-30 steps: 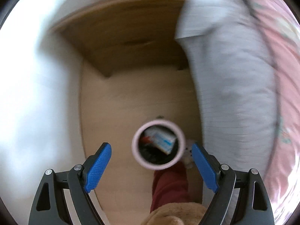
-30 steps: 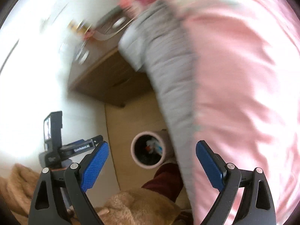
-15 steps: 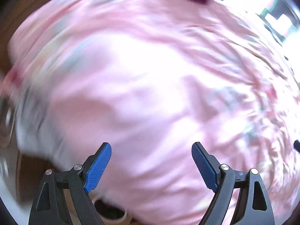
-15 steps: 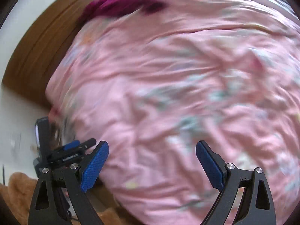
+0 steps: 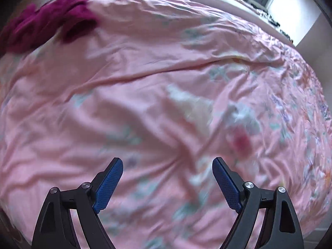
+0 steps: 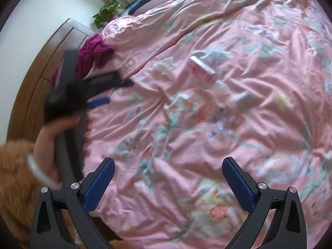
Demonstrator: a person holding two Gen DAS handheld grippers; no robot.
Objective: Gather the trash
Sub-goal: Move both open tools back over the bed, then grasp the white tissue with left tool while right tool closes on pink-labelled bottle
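Observation:
Blurred litter lies on a pink floral duvet (image 6: 207, 145): a pink-and-white packet (image 6: 200, 68), a crumpled white tissue (image 6: 166, 66) and a pale bottle-like piece (image 6: 223, 87). In the left wrist view the same litter shows as a white wad (image 5: 186, 103) and a red-and-white smear (image 5: 240, 139) on the duvet (image 5: 124, 103). My left gripper (image 5: 167, 161) hangs open over the duvet, short of the litter and holding nothing. It also shows blurred as the left gripper (image 6: 118, 91) in a person's hand. My right gripper (image 6: 168, 161) is opening, with nothing between its jaws.
A magenta garment (image 6: 95, 51) lies by the wooden headboard (image 6: 41, 66); in the left wrist view the garment (image 5: 51, 25) sits top left. A potted plant (image 6: 108, 12) stands past the bed's corner. A fuzzy brown sleeve (image 6: 14, 176) fills the lower left.
Both views have swung from the floor and the pink waste bin beside the bed up over the duvet. The right gripper's jaws stand wider than before.

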